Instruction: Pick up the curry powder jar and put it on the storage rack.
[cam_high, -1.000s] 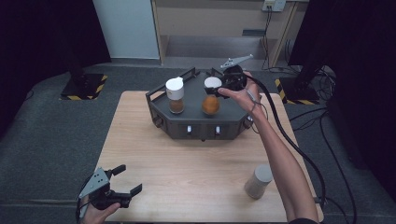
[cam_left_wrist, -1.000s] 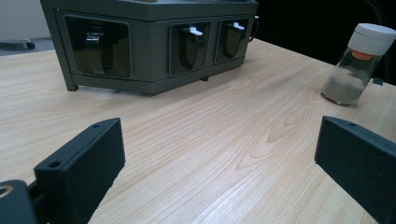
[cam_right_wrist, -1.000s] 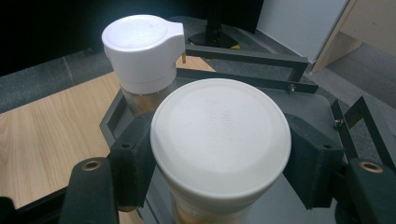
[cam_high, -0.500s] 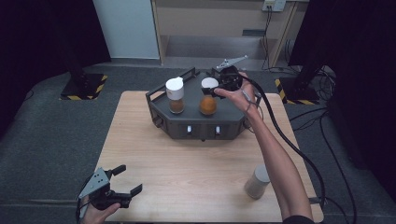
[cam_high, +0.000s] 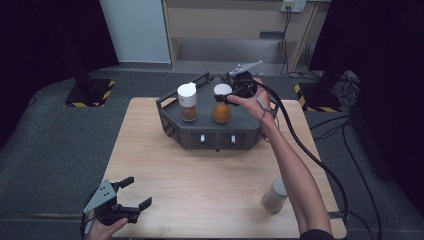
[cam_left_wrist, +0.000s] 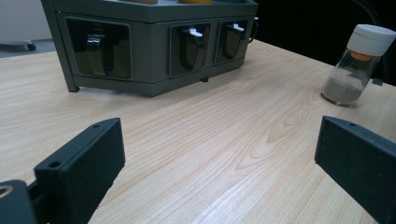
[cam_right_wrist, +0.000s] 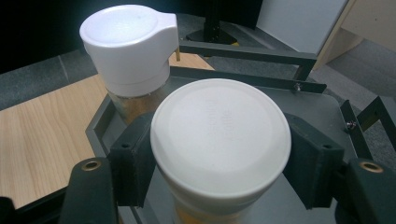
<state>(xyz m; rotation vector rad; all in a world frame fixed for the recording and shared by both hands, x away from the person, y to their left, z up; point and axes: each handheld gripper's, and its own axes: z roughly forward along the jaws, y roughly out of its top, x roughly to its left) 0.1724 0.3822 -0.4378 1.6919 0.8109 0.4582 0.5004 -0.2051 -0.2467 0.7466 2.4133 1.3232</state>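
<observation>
From the high view, my right gripper (cam_high: 231, 93) is at the far side of the table (cam_high: 210, 200), over the dark grey rack (cam_high: 212, 131); its jaws are clamped on the white cap of the orange-filled spice jar (cam_high: 221, 106), which stands upright in the rack's right-hand place; just beside it, to the left, stands the 2nd jar (cam_high: 187, 102), white-capped too, with a brown powder low in its glass; the 2 jars are near but apart; the rack's front face carries 2 small white tabs, too small for me to read anything on them; my left gripper (cam_high: 134, 196) sits at the near left corner of the table, jaws spread wide, nothing between them; a 3rd jar (cam_high: 274, 196) stands alone near the right edge by my right forearm, well apart from the rack.

From the left gripper view, my 2 black jaws stand far apart over bare wood grain; the rack (cam_left_wrist: 154, 42) shows 3 dark windows on its front, 2 with white tabs; no writing that I can read; the lone jar (cam_left_wrist: 357, 65) stands upright at the right, white cap over an orange collar, grey powder filling its lower part.

From the right gripper view, the jaws press on both sides of the round white cap (cam_right_wrist: 220, 140); faint raised lettering marks the cap's top, too soft to read; orange contents show just under the cap; behind it stands the other jar (cam_right_wrist: 128, 56), with a flip-top white cap and brownish contents.
</observation>
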